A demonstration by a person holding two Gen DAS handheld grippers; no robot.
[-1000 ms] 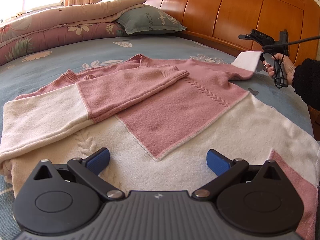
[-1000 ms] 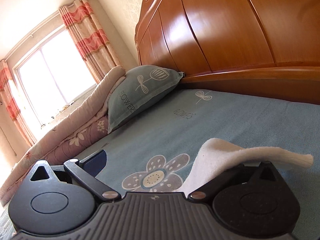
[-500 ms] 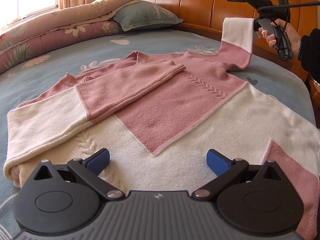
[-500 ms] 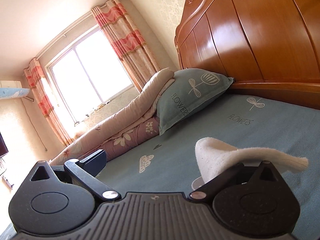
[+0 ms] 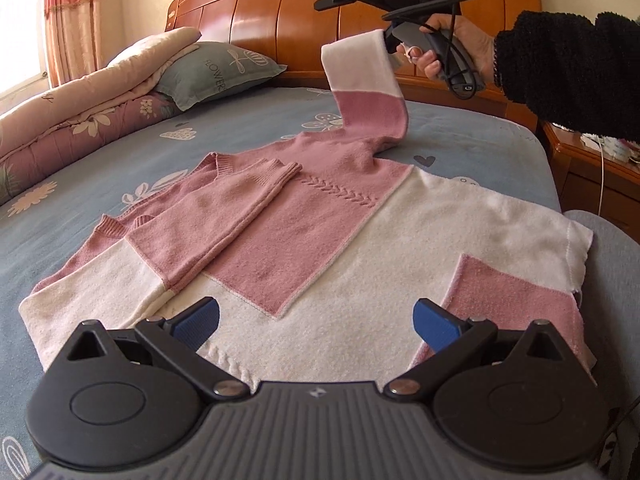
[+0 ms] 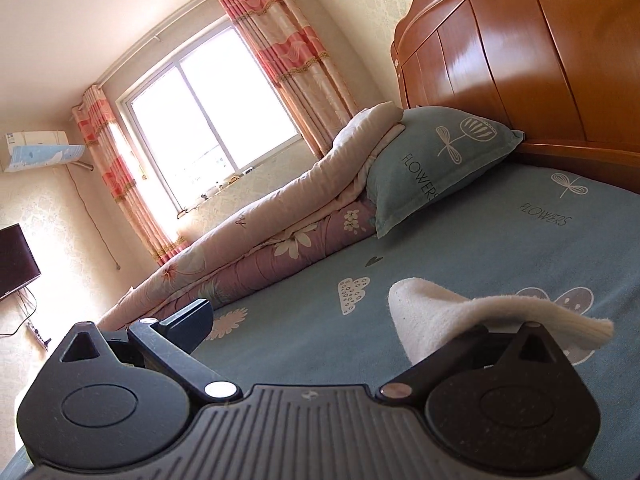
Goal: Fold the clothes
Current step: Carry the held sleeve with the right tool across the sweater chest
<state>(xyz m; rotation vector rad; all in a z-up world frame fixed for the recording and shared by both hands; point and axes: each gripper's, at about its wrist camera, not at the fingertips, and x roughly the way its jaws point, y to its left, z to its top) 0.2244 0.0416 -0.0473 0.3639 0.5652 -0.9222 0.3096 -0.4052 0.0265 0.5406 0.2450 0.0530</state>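
Lying across a bed (image 5: pixel 100 184) with a blue patterned sheet is a pink and white sweater (image 5: pixel 360 248), spread flat near the bed's near edge. A wooden headboard (image 5: pixel 280 12) stands at the far end, with a grey-blue pillow (image 5: pixel 216 70) and a rolled floral quilt (image 5: pixel 80 112) along the bed's left side, under a curtained window (image 6: pixel 208 120). One sleeve (image 5: pixel 212 220) is folded across the sweater's chest. The other sleeve (image 5: pixel 368 88) is lifted off the bed near the headboard, its white cuff (image 6: pixel 440 320) draped over one finger of the right gripper (image 6: pixel 340 320). That gripper's jaws look wide apart in its own view, with the cuff hiding the right finger, so whether they truly pinch the cloth cannot be told. The left gripper (image 5: pixel 316 320) hovers low over the sweater's white hem, its jaws spread wide and holding nothing; its blue pads (image 5: pixel 198 318) are clear of the cloth.
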